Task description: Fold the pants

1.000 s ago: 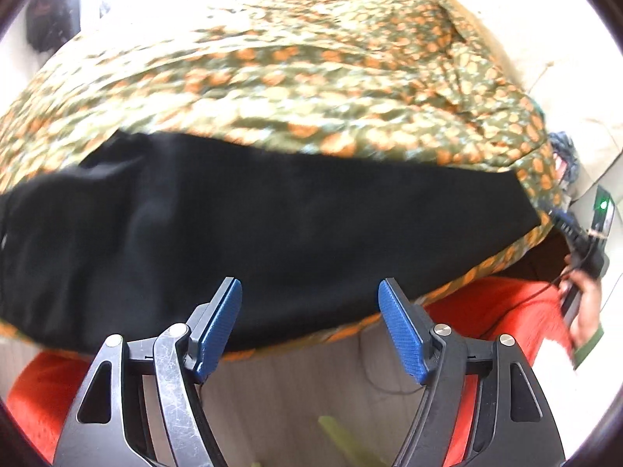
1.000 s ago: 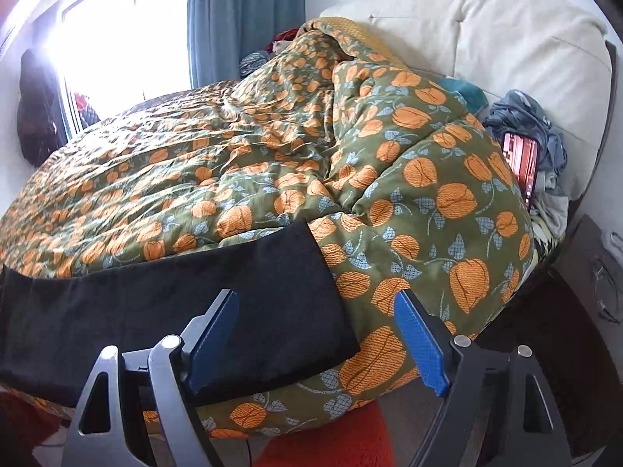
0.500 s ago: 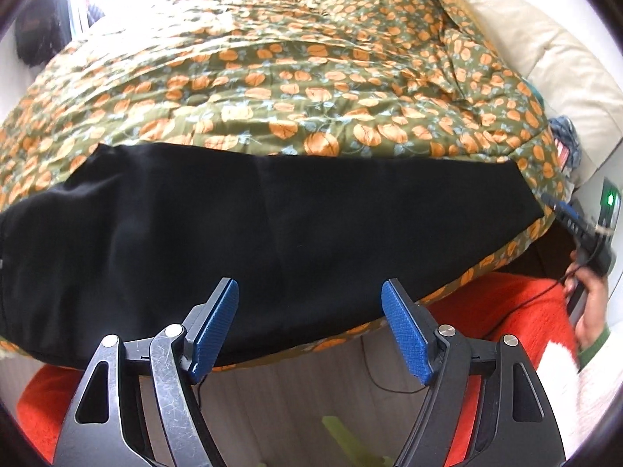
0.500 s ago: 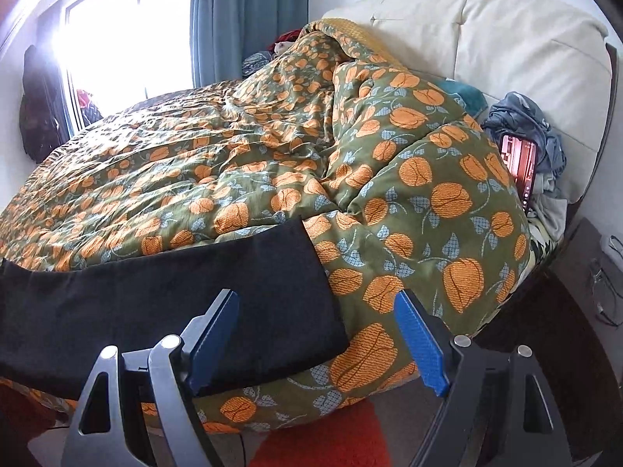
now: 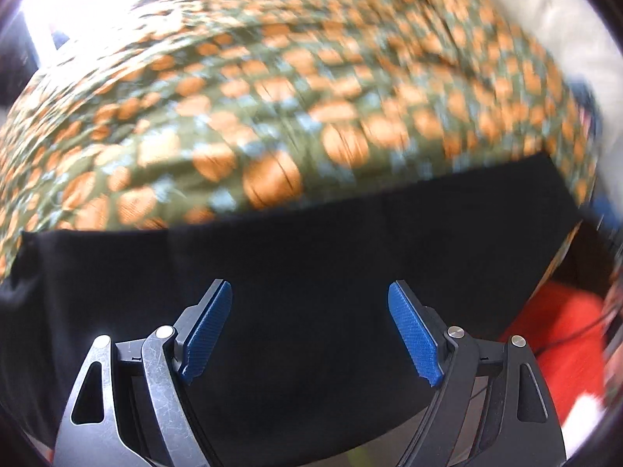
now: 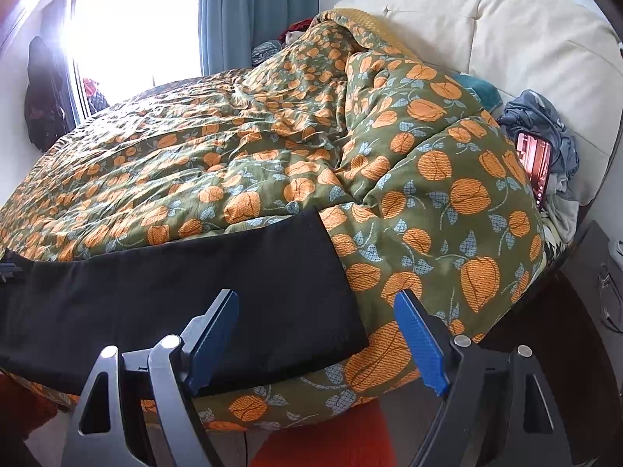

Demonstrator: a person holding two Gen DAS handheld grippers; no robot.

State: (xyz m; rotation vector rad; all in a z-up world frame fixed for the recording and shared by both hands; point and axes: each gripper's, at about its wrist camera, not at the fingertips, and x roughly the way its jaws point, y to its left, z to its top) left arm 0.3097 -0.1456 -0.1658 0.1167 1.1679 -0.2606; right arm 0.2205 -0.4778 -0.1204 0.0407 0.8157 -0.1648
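A: Why is the bed (image 6: 249, 148) under them?
B: It gives a broad, soft surface; the pants (image 6: 163, 295) lie flat along its near edge.
A: And the grippers?
B: The left gripper (image 5: 310, 303) and right gripper (image 6: 316, 313) gape wide, holding nothing, probably poised over the cloth to grab it.

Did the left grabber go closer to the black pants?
Yes. The left gripper moved forward over the black pants: earlier the bare floor showed between its open fingers, now only pants do, filling more of its view.
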